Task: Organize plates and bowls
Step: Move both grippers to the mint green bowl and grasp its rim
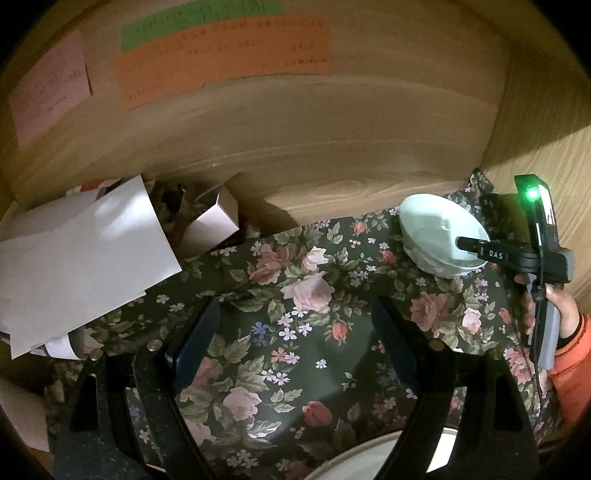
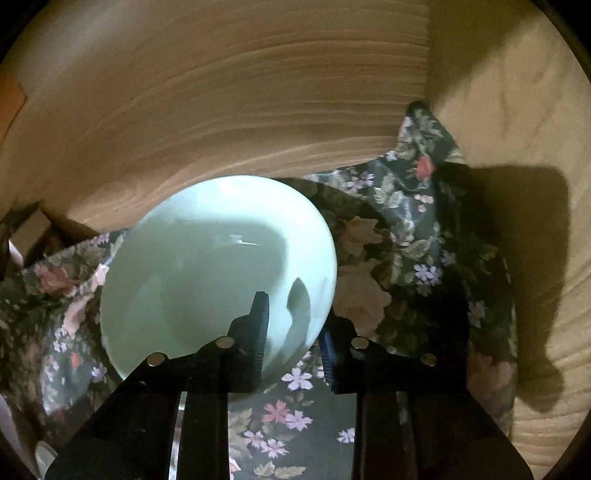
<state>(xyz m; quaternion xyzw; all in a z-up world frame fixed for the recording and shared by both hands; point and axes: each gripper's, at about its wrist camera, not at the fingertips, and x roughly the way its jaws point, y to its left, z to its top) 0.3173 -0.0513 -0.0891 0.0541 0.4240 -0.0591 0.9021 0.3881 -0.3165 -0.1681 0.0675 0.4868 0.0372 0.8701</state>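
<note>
1. The bowl (image 2: 218,273) looks like glazed ceramic, pale green, smooth and glossy, with small bright highlights inside.
2. The floral cloth (image 1: 295,325) at the centre of the frame has a slight sheen, like coated fabric, and lies creased toward the upper right.
3. The back wall (image 1: 295,140) is light wood with visible grain, smooth and matt.
4. The orange note (image 1: 221,59), green note (image 1: 199,22) and pink note (image 1: 48,92) at the upper left are matt paper.
5. The white sheets (image 1: 81,251) at the left are plain matt paper.
6. The right gripper (image 2: 291,350) is matt black plastic with small shiny metal studs and ribbed pads (image 2: 260,332).
7. The left gripper (image 1: 295,350) has the same matt black finish.
</note>
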